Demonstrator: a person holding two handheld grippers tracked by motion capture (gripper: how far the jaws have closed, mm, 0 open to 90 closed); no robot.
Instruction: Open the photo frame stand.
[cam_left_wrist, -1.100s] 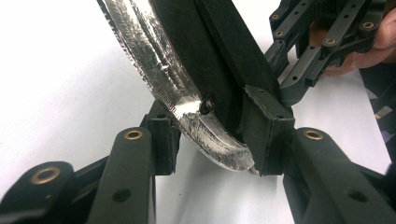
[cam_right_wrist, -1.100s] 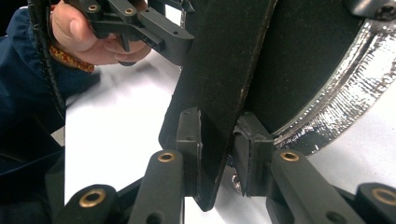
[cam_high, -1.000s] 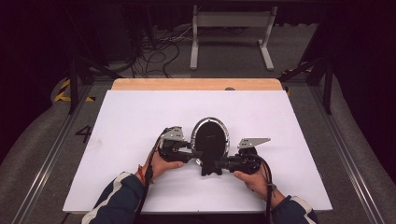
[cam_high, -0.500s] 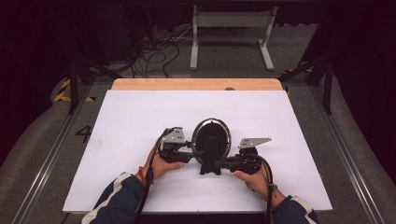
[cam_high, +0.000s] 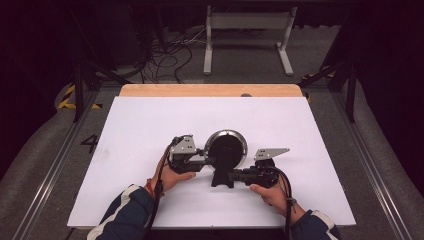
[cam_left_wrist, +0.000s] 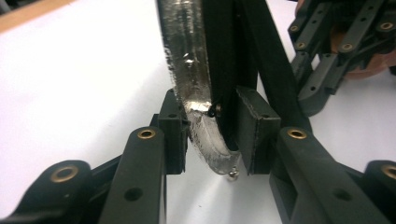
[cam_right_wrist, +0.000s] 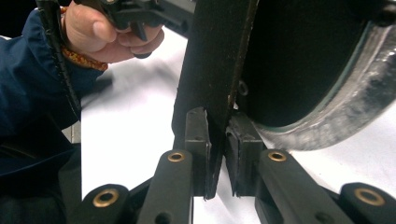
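- The round silver-rimmed mirror (cam_high: 226, 150), as I took it to be, stood on edge a little nearer than the middle of the white surface (cam_high: 150, 125), toward its near edge.
- My left tongs (cam_high: 207, 159) came in from the surface's left side and had just been closing. In the left gripper view the pads sat clamped across the silver rim (cam_left_wrist: 196, 93) and the black backing, which kept the disc from tipping.
- My right tongs (cam_high: 231, 176) came in from the surface's right side and had also just been closing. They were pinched on the flat black prop leg (cam_right_wrist: 215, 70), probably so I could swing it while the disc was held steady.
- The black back faced me and the surface's near edge, so the front looked toward the far edge.
- The disc leaned slightly. The prop leg's long axis ran from the disc's back down toward the near edge.
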